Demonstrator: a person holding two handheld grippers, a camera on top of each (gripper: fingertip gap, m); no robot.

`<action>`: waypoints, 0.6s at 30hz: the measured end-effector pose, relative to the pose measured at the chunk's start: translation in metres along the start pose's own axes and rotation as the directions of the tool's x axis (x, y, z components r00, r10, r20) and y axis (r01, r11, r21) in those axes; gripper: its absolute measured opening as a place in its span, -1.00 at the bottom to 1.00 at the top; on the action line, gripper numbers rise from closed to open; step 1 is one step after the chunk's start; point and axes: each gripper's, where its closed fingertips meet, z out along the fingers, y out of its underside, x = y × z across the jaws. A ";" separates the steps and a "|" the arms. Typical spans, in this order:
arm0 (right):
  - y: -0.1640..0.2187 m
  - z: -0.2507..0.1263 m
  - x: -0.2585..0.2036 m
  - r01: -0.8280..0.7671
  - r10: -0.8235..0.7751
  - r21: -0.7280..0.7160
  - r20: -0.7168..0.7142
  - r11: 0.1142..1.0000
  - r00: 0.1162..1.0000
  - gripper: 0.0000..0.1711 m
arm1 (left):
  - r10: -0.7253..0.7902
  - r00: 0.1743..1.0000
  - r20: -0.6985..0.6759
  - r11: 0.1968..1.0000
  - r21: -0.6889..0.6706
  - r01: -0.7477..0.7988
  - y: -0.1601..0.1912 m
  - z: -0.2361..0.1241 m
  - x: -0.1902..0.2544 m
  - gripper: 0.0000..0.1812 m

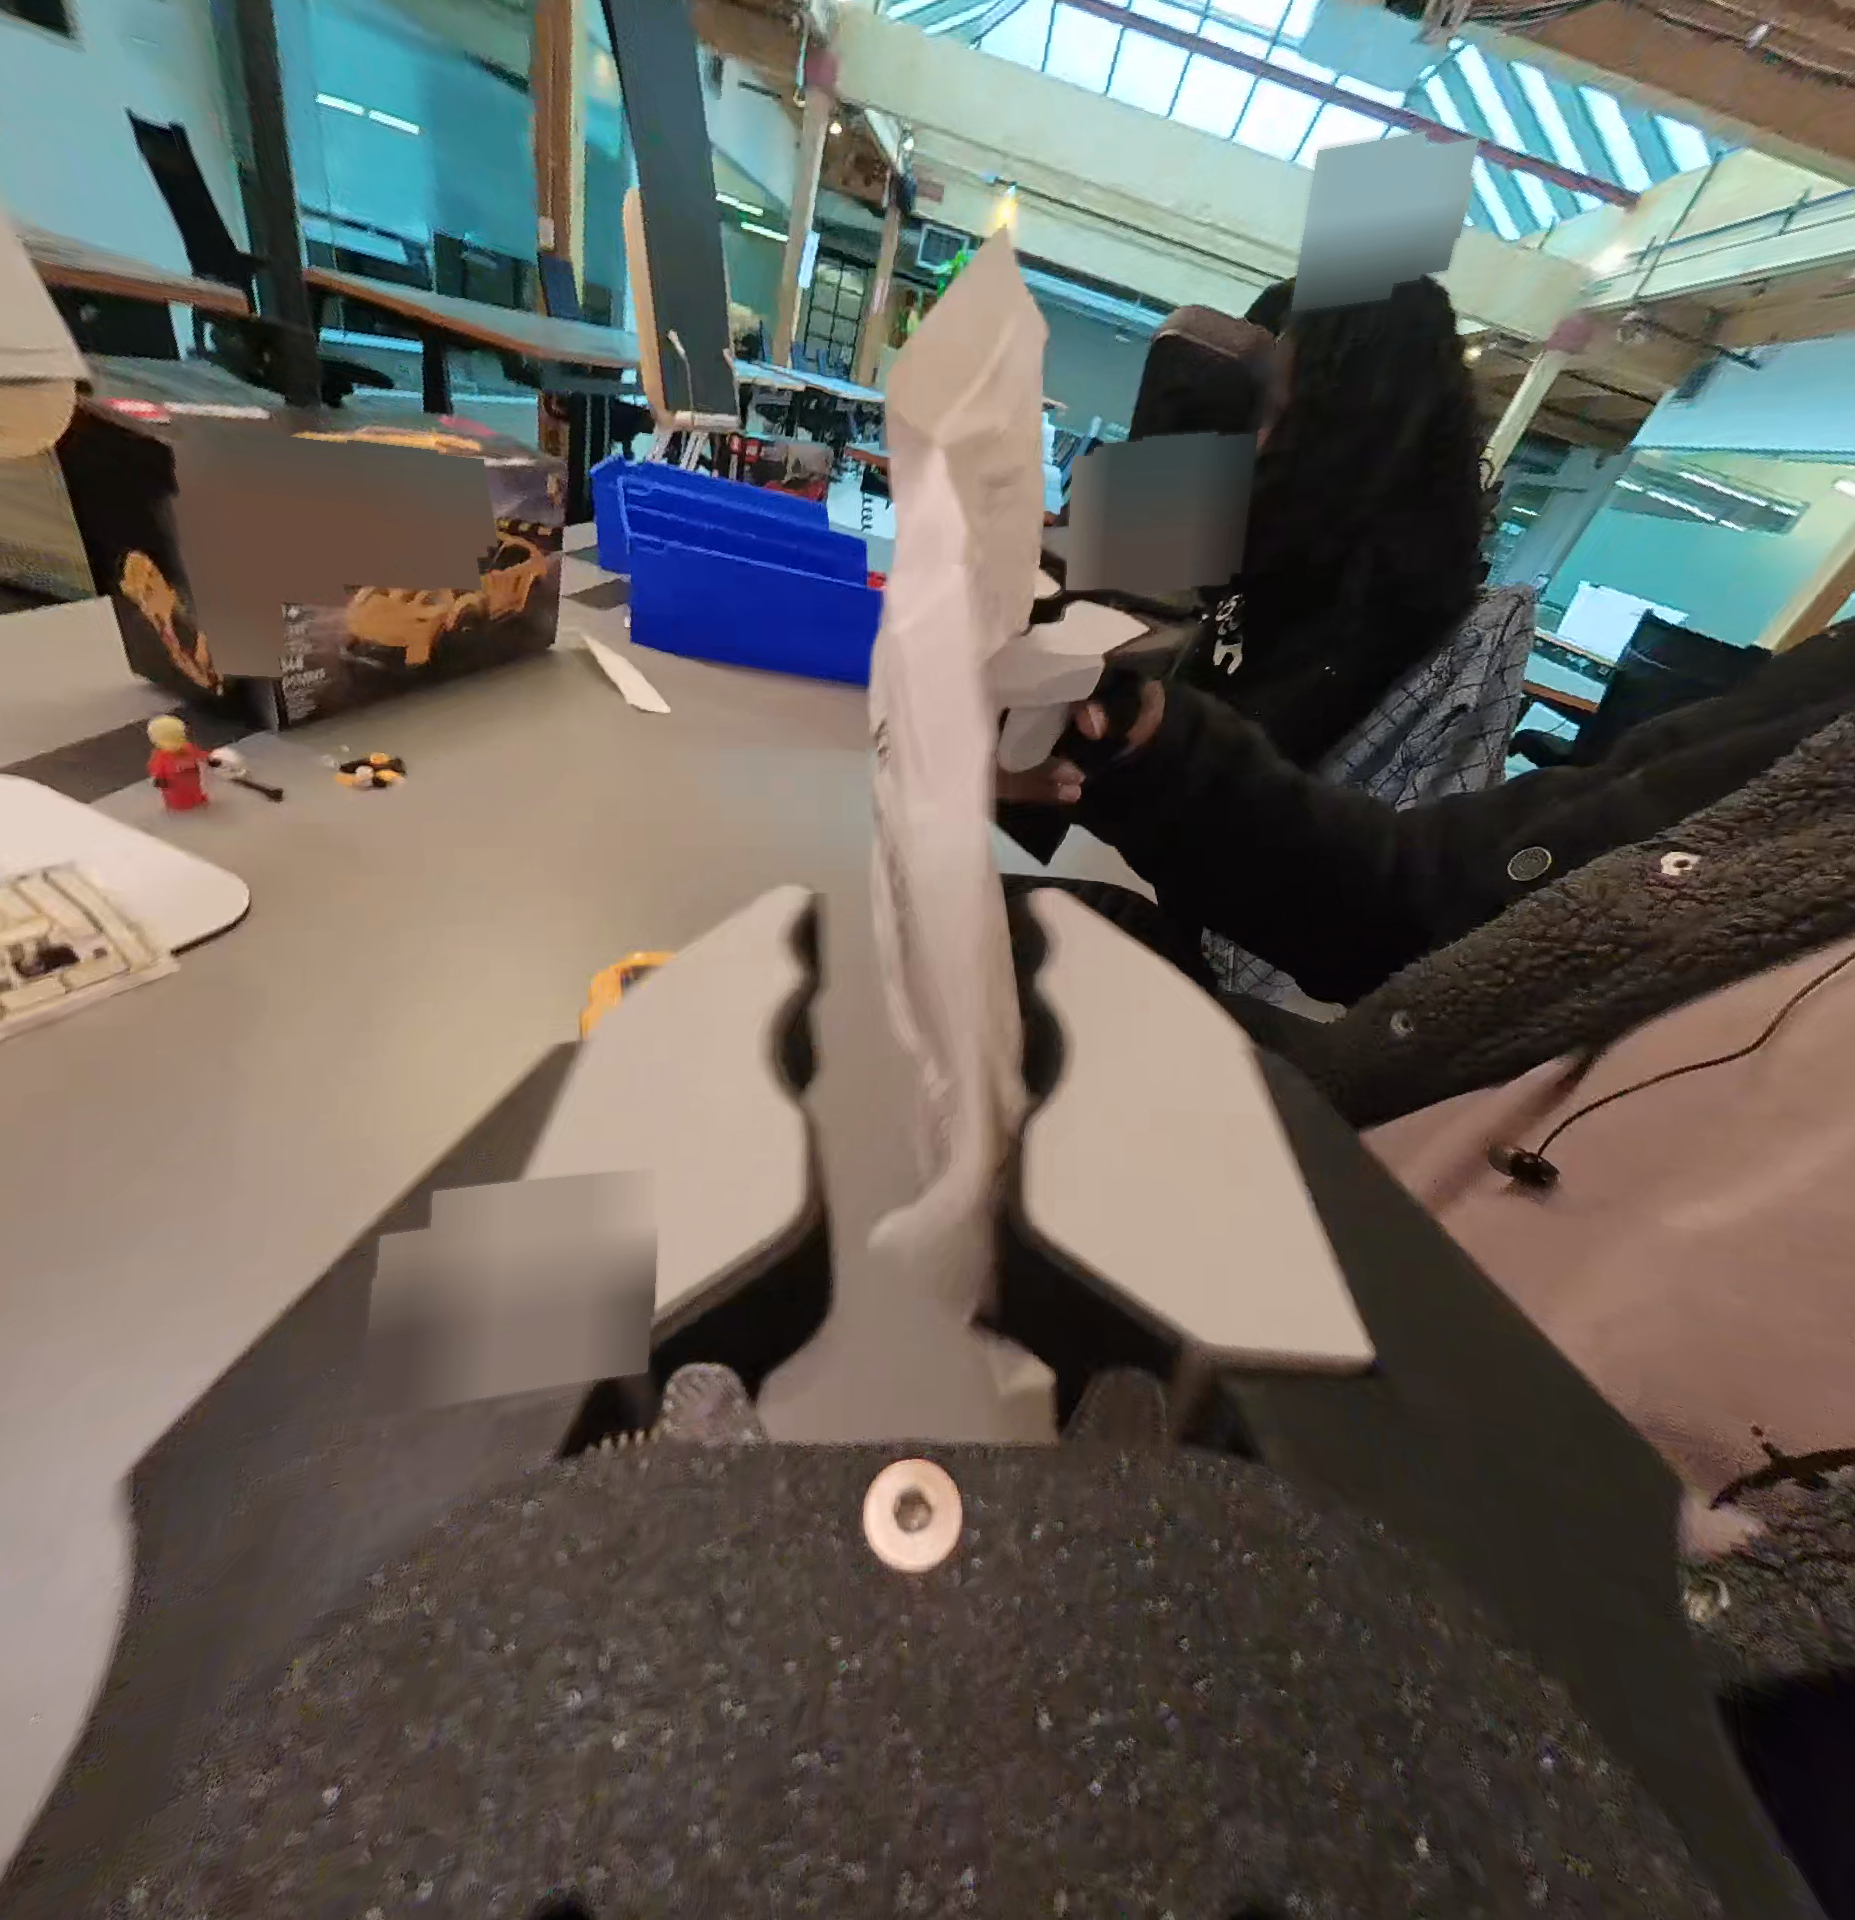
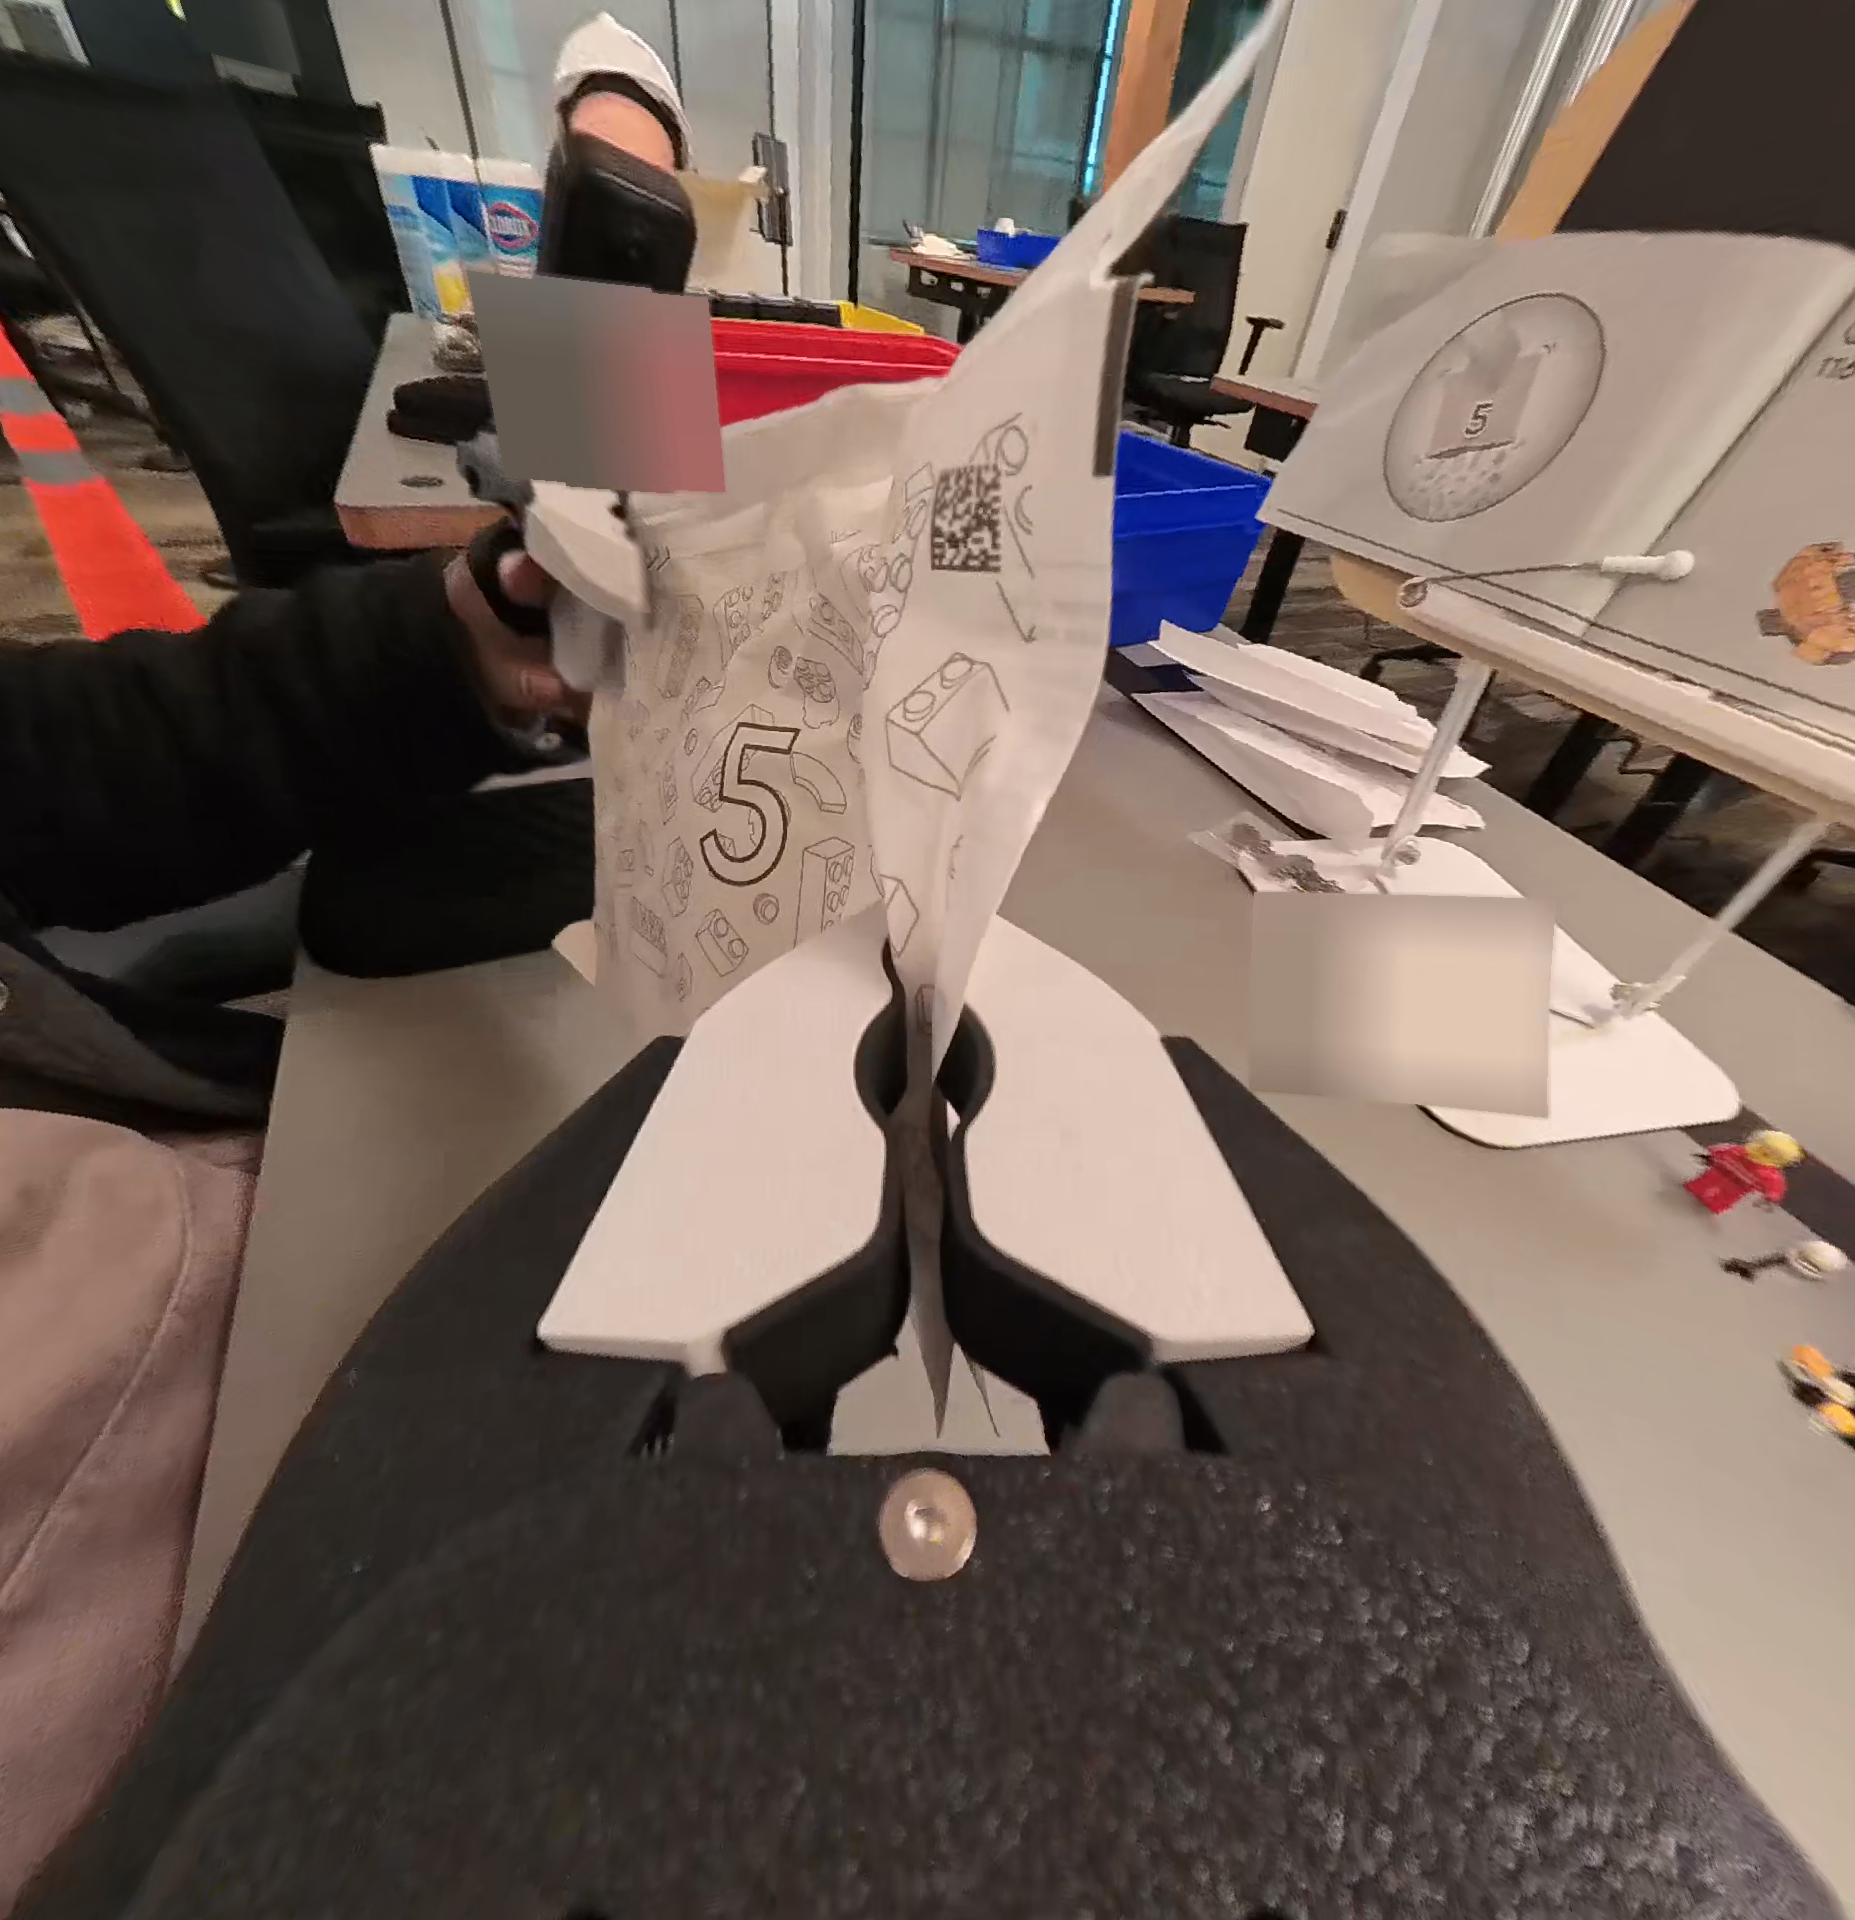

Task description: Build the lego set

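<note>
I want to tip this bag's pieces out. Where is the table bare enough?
Bare grey table lies between the red minifigure, the blue bins and the left hand-held gripper. It is crowded by the set box and around the instruction stand with its torn white bags.

White paper bag (image 1: 954, 644) between parted tool (image 1: 918, 935)

two wrist views close behind their fingers, facing each other across shared paper bag (image 1: 954, 727) and table (image 2: 1110, 935)
</note>
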 end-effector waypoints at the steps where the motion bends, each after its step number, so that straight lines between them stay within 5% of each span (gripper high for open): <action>1: 0.000 0.004 -0.002 -0.014 0.014 0.006 0.012 1.000 1.000 -1.00 | 0.021 1.000 -0.005 1.000 0.008 -0.021 -0.003 0.000 0.001 -0.89; 7: 0.030 -0.003 -0.019 -0.242 0.235 -0.009 0.289 0.970 0.928 -1.00 | -0.029 0.999 -0.039 0.990 -0.138 0.023 0.014 -0.004 -0.003 -0.98; 11: 0.027 -0.004 -0.014 -0.302 0.278 0.035 0.307 0.953 0.910 -1.00 | -0.112 0.990 -0.080 0.989 -0.107 0.104 0.004 0.001 -0.010 -0.99; 14: 0.036 -0.001 0.014 -0.291 0.284 0.032 0.134 0.956 0.949 -0.93 | -0.141 0.990 -0.029 0.984 -0.117 0.137 0.000 0.011 -0.026 -0.99; 18: 0.044 -0.023 0.070 -0.156 0.134 -0.020 -0.410 0.988 0.902 -0.68 | -0.170 0.985 0.017 0.980 -0.101 0.171 -0.010 0.023 -0.047 -0.99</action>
